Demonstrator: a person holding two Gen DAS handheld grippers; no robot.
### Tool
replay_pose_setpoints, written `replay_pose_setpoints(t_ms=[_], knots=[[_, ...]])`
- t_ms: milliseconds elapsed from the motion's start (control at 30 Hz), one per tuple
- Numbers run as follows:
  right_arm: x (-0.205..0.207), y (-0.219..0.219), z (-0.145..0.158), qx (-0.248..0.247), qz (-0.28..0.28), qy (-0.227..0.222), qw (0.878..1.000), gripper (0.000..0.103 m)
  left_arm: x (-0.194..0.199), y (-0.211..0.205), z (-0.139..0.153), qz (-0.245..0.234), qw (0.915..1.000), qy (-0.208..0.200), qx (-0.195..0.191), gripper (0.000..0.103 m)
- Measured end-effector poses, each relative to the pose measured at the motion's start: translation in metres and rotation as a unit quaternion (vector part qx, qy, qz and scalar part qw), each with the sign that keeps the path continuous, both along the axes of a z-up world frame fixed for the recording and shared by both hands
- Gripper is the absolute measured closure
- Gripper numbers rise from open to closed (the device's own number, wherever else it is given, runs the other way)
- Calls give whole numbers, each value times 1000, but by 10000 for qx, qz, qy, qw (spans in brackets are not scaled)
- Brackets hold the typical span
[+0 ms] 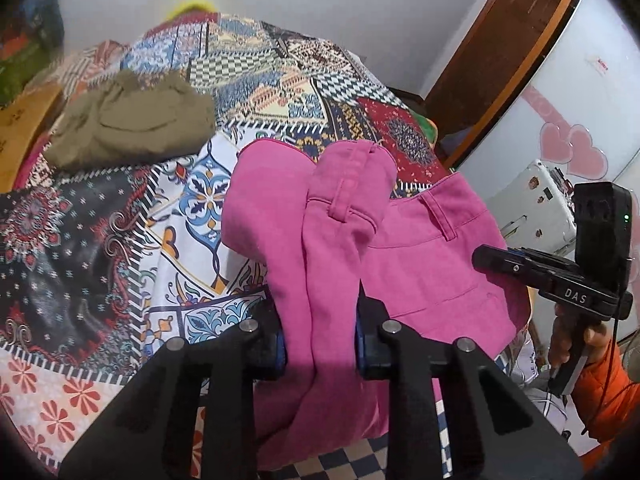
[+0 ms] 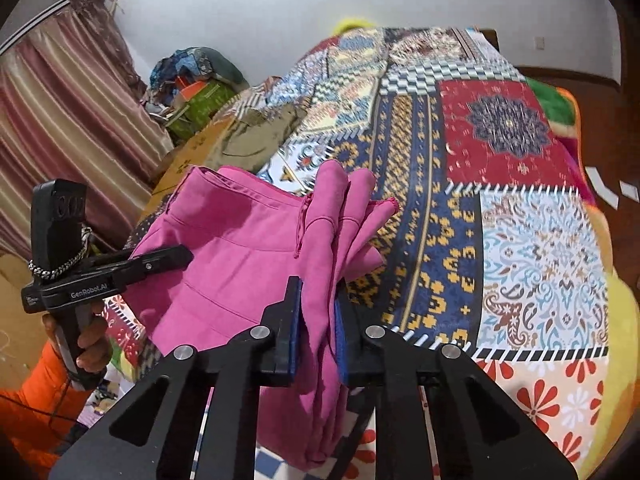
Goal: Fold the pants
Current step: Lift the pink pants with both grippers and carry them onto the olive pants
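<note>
Pink pants hang between my two grippers above the patterned bed cover. My left gripper is shut on a bunch of the pink fabric at the waistband end, with belt loops showing. My right gripper is shut on another bunch of the pink pants, near the hem ends that stick up. The right gripper also shows at the right of the left wrist view, and the left gripper at the left of the right wrist view. The lower part of the pants hangs below the fingers, out of sight.
The patchwork bed cover spreads ahead. An olive-green garment lies folded at its far left. A white sewing machine and a white fridge with pink hearts stand to the right. A curtain and clutter pile are at left.
</note>
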State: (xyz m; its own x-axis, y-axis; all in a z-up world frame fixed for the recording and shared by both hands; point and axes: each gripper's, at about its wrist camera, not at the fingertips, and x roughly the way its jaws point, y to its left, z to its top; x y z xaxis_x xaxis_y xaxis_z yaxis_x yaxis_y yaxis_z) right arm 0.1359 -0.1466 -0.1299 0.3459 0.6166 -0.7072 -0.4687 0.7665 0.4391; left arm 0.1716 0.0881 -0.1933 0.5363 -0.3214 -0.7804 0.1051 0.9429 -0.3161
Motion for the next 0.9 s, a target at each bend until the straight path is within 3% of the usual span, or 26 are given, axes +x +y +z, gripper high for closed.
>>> replay_pose_setpoints(t_ms=[400, 900], knots=[[-1, 14, 44, 137, 83, -606, 9980, 91, -13, 12, 55, 242, 9979, -587, 137, 79], [27, 64, 101, 346, 290, -1397, 9892, 91, 3, 52, 113, 720, 9871, -1324, 546, 78]])
